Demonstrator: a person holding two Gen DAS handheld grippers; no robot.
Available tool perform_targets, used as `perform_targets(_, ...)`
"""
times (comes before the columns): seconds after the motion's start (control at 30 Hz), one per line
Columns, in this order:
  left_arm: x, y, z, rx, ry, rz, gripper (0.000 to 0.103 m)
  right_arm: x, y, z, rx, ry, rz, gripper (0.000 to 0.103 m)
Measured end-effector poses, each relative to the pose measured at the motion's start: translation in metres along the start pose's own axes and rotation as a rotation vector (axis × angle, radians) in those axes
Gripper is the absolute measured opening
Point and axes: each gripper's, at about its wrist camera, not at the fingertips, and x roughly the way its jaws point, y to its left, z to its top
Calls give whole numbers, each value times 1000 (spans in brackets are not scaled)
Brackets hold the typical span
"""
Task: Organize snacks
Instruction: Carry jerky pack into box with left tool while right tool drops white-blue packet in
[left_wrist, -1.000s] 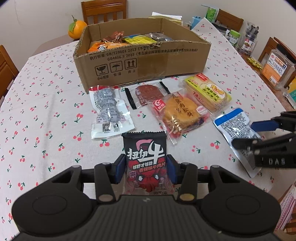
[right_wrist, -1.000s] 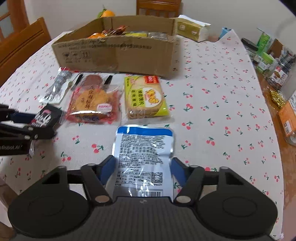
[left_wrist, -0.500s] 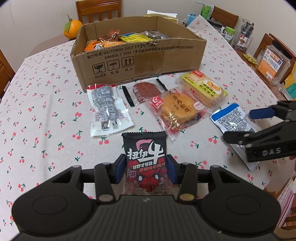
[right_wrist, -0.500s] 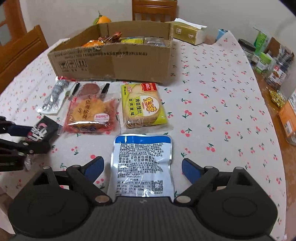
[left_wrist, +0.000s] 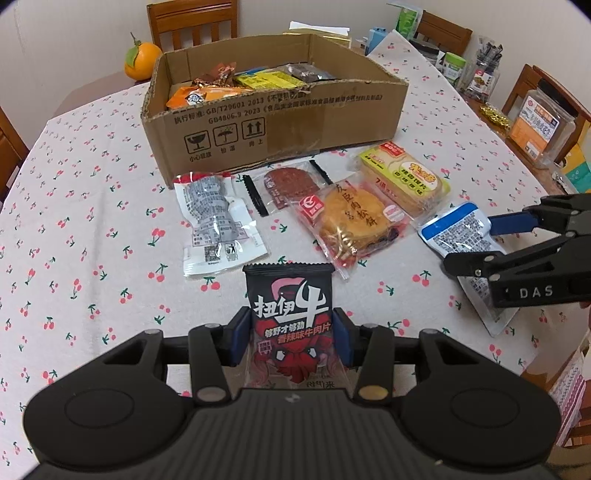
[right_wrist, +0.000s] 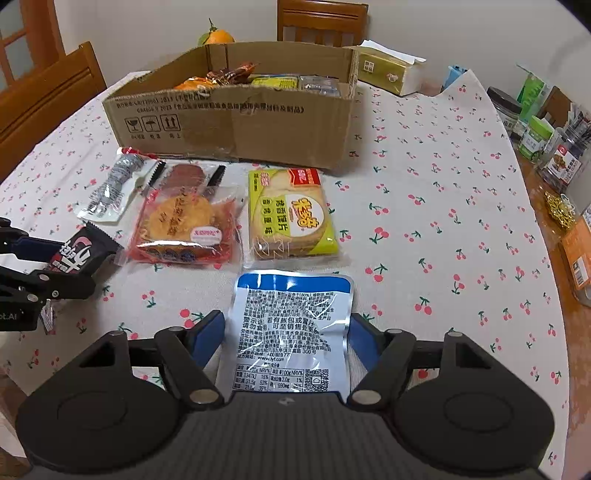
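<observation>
My left gripper (left_wrist: 291, 334) is shut on a black beef snack packet (left_wrist: 291, 314), held just above the cherry tablecloth; it also shows in the right wrist view (right_wrist: 79, 251). My right gripper (right_wrist: 286, 334) has closed in on a blue-and-white pouch (right_wrist: 291, 332) that lies on the cloth; the fingers (right_wrist: 208, 334) touch or nearly touch its edges. A cardboard box (left_wrist: 273, 122) with several snacks stands behind. In front of it lie a grey-white packet (left_wrist: 218, 221), a meat slice packet (left_wrist: 288, 184), a red cake packet (left_wrist: 351, 221) and a yellow biscuit packet (left_wrist: 406, 181).
An orange (left_wrist: 142, 61) sits behind the box. A tissue box (right_wrist: 388, 70) is at the back right. Jars and containers (right_wrist: 546, 140) crowd the right edge of the table. Wooden chairs (right_wrist: 48, 99) stand around. The table's near edge is right below both grippers.
The right gripper opened wide half a second ago and has now closed in again around the blue-and-white pouch. The left gripper rose and tilted toward the box, holding the black packet.
</observation>
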Motion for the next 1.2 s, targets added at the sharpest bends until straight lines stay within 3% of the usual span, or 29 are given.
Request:
perform_targets(0.7, -66, 8, 32, 60, -32, -67, 45, -43, -5, 38, -62, -11, 87, 76)
perform_targets(0.97, -84, 18, 52, 41, -74, -70, 45, -54, -5, 84, -113, -71, 137, 76)
perform_targets(1.2, -82, 27, 67, 24, -103, -50, 45, -48, -11, 149, -162, -168, 140, 76)
